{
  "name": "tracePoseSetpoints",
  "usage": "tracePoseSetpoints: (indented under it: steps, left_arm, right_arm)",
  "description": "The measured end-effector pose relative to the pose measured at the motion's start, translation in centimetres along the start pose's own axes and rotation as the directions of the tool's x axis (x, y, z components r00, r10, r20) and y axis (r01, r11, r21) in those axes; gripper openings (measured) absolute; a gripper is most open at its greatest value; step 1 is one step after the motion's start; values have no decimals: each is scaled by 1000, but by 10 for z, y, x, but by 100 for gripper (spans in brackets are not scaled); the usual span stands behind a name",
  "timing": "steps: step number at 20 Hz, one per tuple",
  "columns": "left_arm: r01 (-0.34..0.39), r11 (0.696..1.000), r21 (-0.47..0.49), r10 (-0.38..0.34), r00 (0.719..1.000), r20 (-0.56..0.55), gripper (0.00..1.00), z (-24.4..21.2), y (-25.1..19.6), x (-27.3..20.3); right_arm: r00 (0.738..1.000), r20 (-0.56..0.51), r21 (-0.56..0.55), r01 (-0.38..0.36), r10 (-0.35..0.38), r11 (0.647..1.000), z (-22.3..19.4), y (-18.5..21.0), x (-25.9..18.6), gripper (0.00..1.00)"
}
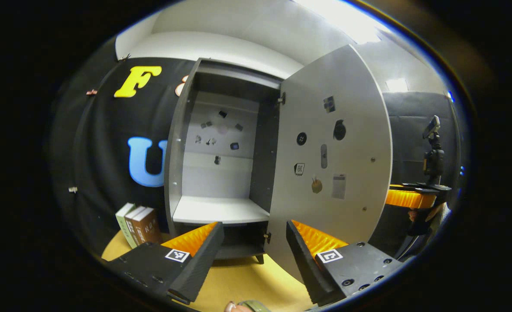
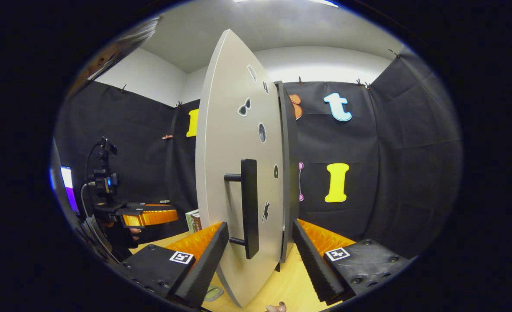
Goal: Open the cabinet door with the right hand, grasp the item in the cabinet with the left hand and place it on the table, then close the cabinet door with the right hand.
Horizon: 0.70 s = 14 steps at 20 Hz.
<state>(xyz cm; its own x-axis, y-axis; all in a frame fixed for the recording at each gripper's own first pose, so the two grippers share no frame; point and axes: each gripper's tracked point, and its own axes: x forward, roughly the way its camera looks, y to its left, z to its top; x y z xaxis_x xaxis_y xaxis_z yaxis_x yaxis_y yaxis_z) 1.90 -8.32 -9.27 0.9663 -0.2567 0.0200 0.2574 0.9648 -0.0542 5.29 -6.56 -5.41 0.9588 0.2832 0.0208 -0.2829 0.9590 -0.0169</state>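
Observation:
The grey cabinet [image 1: 176, 143] stands on the yellow table with its door [image 1: 334, 143] swung wide open to the right. Its white shelf [image 1: 219, 210] looks bare; small stickers dot the back wall. My left gripper [image 1: 251, 247] is open in front of the cabinet's lower part, holding nothing. In the right gripper view the door [image 2: 234, 143] is nearly edge-on, and its black handle [image 2: 249, 208] sits between the spread fingers of my open right gripper [image 2: 260, 255] without being pressed. A small greenish object [image 2: 212, 294] lies on the table by the door's bottom edge.
Several books [image 1: 139, 225] stand left of the cabinet against the black wall. The right gripper [image 1: 409, 197] pokes out beyond the door's outer edge. The left gripper [image 2: 147, 216], with a hand under it, is at the left. A lit screen [image 2: 67, 186] glows at the far left.

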Motion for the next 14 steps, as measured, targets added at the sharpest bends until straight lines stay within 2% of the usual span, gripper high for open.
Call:
tracePoseSetpoints:
  steps: [1,2,3,5,6,7,8,9,13,14]
  left_arm:
    - [5,1000,1,-5,1000,20,91,10,2,-4]
    - [15,1000,-13,-15,999,38,91,17,3,-6]
    - [30,999,-32,-28,998,54,87,23,3,-10]
    - [39,998,-44,-35,997,73,87,35,12,-14]
    - [29,999,-30,-27,997,69,91,36,18,-16]
    - [14,1000,-5,-13,998,60,91,36,25,-19]
    - [0,1000,19,-1,999,50,87,33,31,-22]
    - [-4,1000,30,3,999,44,87,32,34,-25]
    - [-11,1000,-13,11,999,43,87,32,48,-38]
    - [-31,1000,-8,31,999,43,91,33,56,-43]
  right_arm:
    - [1000,-6,5,-9,9,1000,-1,4,2,94]
    - [1000,-10,14,-19,19,1000,-2,7,5,94]
    - [999,-18,22,-32,32,999,-4,13,8,94]
    - [998,-23,30,-65,66,997,-6,30,18,94]
    - [996,-22,29,-85,86,996,-8,42,24,94]
    - [995,-23,32,-101,102,994,-10,56,29,94]
    - [993,-23,36,-113,114,993,-12,68,33,95]
    - [991,-22,40,-128,129,991,-14,82,40,95]
    - [982,-9,76,-186,187,980,-26,128,81,95]
    - [976,-14,93,-216,218,972,-31,143,92,95]
